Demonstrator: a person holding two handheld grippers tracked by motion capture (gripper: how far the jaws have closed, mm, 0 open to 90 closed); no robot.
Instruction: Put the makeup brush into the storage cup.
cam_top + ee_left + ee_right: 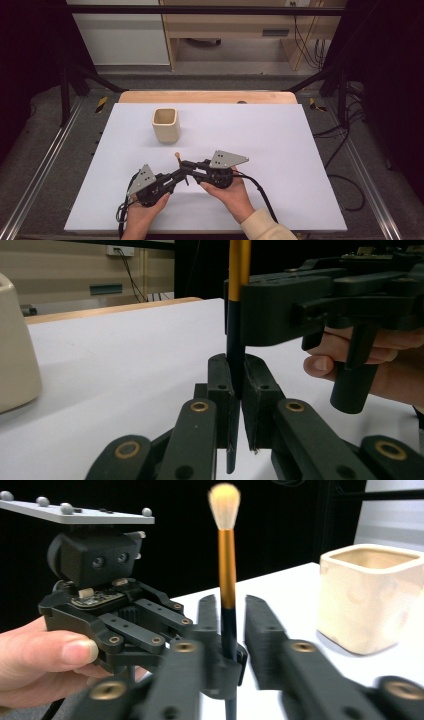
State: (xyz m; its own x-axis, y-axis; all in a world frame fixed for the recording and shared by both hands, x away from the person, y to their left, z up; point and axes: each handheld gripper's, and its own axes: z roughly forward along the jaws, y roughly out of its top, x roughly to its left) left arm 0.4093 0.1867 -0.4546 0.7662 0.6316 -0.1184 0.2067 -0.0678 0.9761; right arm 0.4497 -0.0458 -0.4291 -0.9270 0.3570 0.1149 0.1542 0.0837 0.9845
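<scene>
Handover under way at six o'clock on the table (280,135): left claw (239,385) clamps the upright brush (226,575), right claw (239,625) loosened around it; cup (166,125) at eleven awaits it.

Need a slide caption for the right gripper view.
Left gripper holds a makeup brush upright between the right gripper's open jaws, beside a cream cup.

Our left tool (176,177) and right tool (191,165) meet tip to tip around upright brush (227,575). Beyond tools, cream cup (166,125) stands near, sole obstacle. Surface (280,150) right of right tool bare, passage wide.
</scene>
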